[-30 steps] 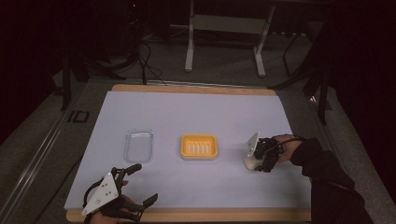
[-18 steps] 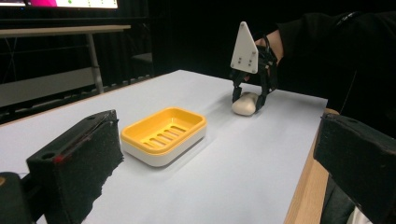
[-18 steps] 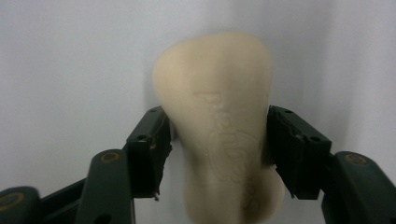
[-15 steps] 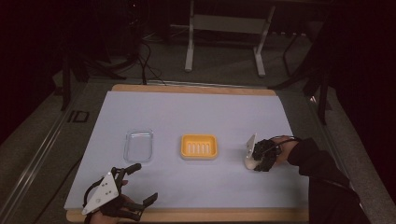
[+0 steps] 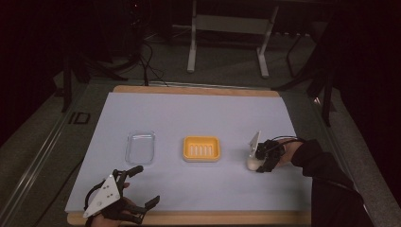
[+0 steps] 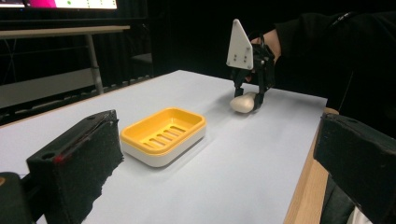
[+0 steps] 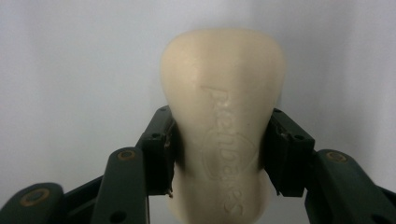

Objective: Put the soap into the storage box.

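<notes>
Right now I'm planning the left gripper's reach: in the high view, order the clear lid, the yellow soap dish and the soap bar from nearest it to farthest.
1. Clear lid, just beyond the left gripper.
2. Yellow soap dish, mid-table.
3. Soap bar, far right, in the right gripper.

The high view is looking forward and down over the whole pale blue table sheet, while the left gripper view is facing low across it and the right gripper view is pressing close, all sharing the cream oval soap bar.
</notes>
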Action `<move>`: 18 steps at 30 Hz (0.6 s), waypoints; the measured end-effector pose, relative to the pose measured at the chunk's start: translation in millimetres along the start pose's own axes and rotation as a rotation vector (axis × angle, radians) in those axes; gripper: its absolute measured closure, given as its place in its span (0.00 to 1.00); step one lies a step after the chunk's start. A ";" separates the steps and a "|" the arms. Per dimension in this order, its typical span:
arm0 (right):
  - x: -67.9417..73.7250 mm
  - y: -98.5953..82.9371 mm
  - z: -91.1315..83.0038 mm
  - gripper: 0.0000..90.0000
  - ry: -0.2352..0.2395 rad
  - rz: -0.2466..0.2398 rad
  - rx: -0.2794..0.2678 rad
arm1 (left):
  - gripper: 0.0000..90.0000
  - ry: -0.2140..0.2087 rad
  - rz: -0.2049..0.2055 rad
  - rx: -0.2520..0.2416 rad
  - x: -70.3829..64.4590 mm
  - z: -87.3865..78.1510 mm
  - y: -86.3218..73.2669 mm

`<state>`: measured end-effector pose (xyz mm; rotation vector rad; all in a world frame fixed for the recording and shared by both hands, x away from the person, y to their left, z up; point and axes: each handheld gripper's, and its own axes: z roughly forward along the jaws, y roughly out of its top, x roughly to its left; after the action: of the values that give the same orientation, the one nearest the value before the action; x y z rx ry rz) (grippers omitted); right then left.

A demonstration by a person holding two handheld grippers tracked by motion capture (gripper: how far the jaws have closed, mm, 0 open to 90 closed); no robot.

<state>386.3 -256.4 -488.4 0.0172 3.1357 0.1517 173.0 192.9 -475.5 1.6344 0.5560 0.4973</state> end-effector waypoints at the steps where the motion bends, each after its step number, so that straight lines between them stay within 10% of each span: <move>1: 0.3 1.2 -1.8 0.55 -0.005 0.004 -0.001 | 0.01 0.001 0.001 0.000 -0.1 0.1 0.0; 18: 0.1 20.0 -41.9 0.55 -0.034 -0.002 -0.010 | 0.01 -0.001 0.003 -0.007 -1.7 -2.0 0.5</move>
<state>386.4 -240.5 -444.8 0.0170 3.1013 0.1659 170.5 193.3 -474.8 1.6290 0.5504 0.5001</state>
